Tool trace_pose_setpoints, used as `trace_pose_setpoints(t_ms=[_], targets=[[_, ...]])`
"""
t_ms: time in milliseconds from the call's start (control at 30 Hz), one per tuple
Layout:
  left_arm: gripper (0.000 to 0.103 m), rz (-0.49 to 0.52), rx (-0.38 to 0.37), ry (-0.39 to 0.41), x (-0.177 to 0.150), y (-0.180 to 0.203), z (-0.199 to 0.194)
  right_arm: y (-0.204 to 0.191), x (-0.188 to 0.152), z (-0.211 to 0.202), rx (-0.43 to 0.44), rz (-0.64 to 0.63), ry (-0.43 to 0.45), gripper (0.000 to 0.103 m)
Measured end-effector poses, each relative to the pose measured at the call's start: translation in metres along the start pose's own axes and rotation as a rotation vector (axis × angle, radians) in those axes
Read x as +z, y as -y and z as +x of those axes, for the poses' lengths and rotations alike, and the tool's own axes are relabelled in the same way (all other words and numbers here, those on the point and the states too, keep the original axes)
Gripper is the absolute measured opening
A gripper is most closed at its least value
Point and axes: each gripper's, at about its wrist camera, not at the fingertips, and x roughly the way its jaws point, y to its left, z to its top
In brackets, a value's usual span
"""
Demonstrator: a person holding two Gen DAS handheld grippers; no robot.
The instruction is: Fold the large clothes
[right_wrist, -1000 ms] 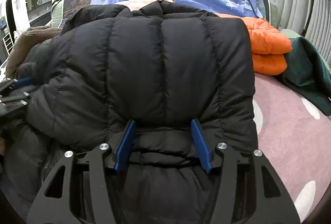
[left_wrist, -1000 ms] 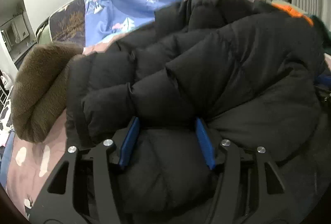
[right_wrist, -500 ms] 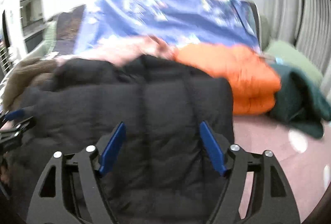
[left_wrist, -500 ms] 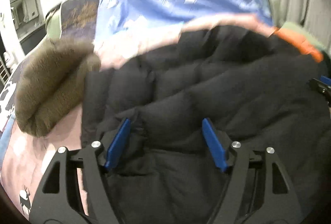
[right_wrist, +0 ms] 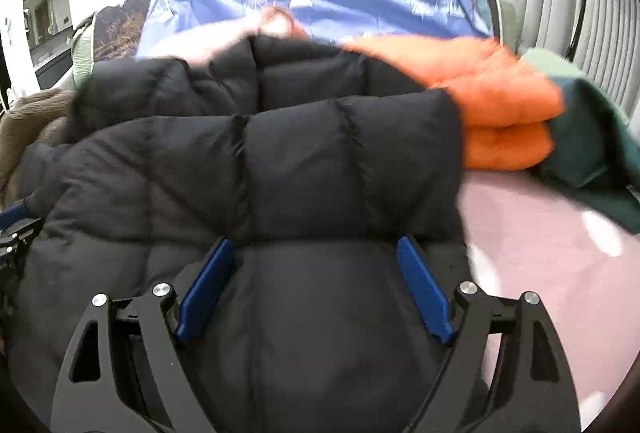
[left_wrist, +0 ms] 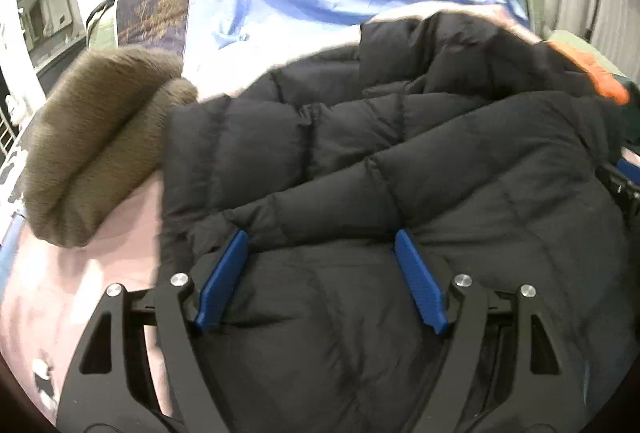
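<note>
Left wrist view: the left gripper (left_wrist: 320, 245), jaws just spread wide and gripping nothing, hangs over the black puffer jacket (left_wrist: 400, 161) folded on the pink bedsheet (left_wrist: 80, 273), a brown fleece (left_wrist: 100, 137) close at its left edge. Right wrist view: the right gripper (right_wrist: 316, 253), likewise widening and seemingly empty, shows bare sheet to the right, plus an orange jacket (right_wrist: 500, 105) and a green garment (right_wrist: 592, 137) mostly hidden from the other camera.

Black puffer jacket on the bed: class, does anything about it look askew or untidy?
Yes. The black puffer jacket is folded over itself, but unevenly: in the left wrist view its upper layer runs diagonally and bunches at the far end. Nothing looks torn or spilled. The orange jacket beside it lies neatly folded.
</note>
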Motion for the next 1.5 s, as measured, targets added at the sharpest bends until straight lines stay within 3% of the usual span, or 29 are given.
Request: trace_pose_setpoints(t_ms=[133,267,333,433,533,833,1100,1367,1400,1467,1500], targets=[[0.081,0.039,0.029,0.025,-0.026,-0.027,-0.045,0.026,-0.027,-0.058,0.01,-0.044,0.023,0.085],[0.081,-0.04,-0.063,-0.062,-0.068,-0.063,-0.063,0.063,-0.071,-0.081,0.051,0.02,-0.052,0.084],[0.081,-0.06,-0.068,-0.127,-0.093,-0.075,-0.063,0.07,-0.094,-0.086,0.064,0.049,-0.112,0.065],[0.078,-0.117,-0.121,-0.161,-0.117,-0.085,-0.069,0.08,-0.118,-0.097,0.123,0.124,-0.138,0.056],[0.074,-0.146,-0.18,-0.151,-0.13,-0.085,-0.083,0.085,-0.129,-0.109,0.156,0.173,-0.131,0.055],[0.074,-0.09,-0.258,-0.145,-0.17,-0.062,-0.118,0.091,-0.159,-0.137,0.221,0.237,-0.132,0.055],[0.072,-0.084,-0.312,-0.132,-0.204,-0.058,-0.151,0.088,-0.199,-0.179,0.279,0.224,-0.139,0.055],[0.052,-0.113,-0.369,-0.125,-0.233,-0.063,-0.18,0.101,-0.232,-0.209,0.363,0.299,-0.163,0.037],[0.049,-0.116,-0.373,-0.123,-0.236,-0.064,-0.183,0.102,-0.236,-0.213,0.372,0.304,-0.165,0.031],[0.02,-0.123,-0.393,-0.11,-0.238,-0.065,-0.188,0.104,-0.238,-0.219,0.389,0.332,-0.141,0.014],[0.014,-0.128,-0.394,-0.096,-0.236,-0.066,-0.191,0.106,-0.237,-0.221,0.404,0.366,-0.123,0.007]])
